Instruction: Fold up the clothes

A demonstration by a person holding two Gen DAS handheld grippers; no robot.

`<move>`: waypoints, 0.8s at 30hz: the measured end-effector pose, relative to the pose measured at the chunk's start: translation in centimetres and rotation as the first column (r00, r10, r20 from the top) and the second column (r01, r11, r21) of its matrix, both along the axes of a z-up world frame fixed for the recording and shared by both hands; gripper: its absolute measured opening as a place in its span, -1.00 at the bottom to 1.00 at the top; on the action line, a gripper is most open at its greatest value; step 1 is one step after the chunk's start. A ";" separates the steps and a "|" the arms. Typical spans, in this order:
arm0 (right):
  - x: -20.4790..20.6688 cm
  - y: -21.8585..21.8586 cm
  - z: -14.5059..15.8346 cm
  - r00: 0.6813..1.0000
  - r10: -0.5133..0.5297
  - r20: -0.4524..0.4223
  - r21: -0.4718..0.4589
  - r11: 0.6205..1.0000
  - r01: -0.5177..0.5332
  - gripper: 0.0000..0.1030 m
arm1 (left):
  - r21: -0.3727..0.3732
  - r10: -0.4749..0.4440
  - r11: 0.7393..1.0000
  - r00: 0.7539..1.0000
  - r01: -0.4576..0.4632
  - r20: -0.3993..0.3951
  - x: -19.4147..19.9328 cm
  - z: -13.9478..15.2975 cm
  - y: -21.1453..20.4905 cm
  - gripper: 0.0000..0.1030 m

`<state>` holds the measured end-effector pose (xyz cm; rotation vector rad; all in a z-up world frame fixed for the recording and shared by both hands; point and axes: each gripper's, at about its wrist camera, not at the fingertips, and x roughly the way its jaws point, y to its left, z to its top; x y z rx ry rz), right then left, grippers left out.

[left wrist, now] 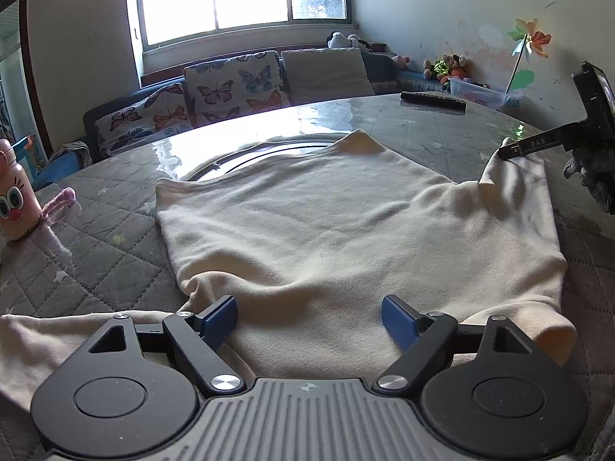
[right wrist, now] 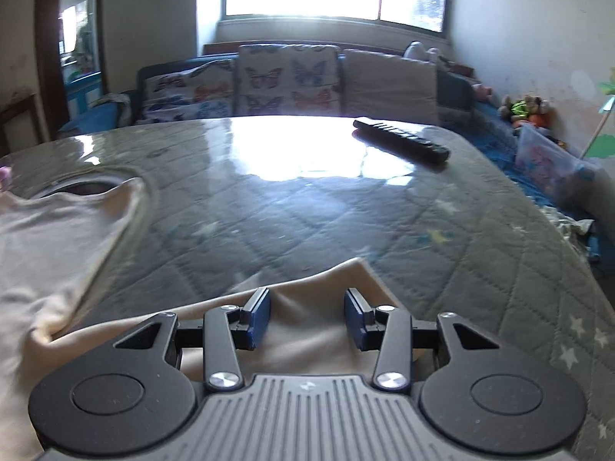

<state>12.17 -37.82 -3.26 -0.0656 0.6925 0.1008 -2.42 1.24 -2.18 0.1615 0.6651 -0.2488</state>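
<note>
Left hand-held gripper hovers wide open, empty, over the near hem of the cream garment; right hand-held gripper partly open over a raised corner at 3 o'clock, pads clear of cloth; garment lies flat mid-worktop. Judged step: regrasping between folds; next needs both jaws closing on edges.

White letters "DAS" on the black finger of the right tool
</note>
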 end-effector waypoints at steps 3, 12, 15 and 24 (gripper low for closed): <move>0.3 -0.1 0.3 0.999 -0.047 -0.015 -0.012 0.999 0.047 -0.18 | -0.001 -0.001 1.000 1.000 0.001 0.000 0.0 0.1 0.0 0.65; 0.9 6.3 2.8 0.987 0.157 -0.037 0.024 0.987 -0.156 -0.23 | -0.010 0.017 1.000 1.000 -0.017 0.016 -0.2 0.7 0.8 0.64; 2.6 10.0 2.8 0.972 0.231 -0.048 0.036 0.973 -0.230 -0.24 | -0.017 0.032 0.999 0.999 -0.032 0.023 -0.4 1.0 1.5 0.64; 8.0 16.6 1.4 0.957 0.280 -0.076 0.041 0.960 -0.277 -0.41 | -0.031 0.101 0.995 0.995 -0.100 0.029 -1.1 1.4 4.0 0.64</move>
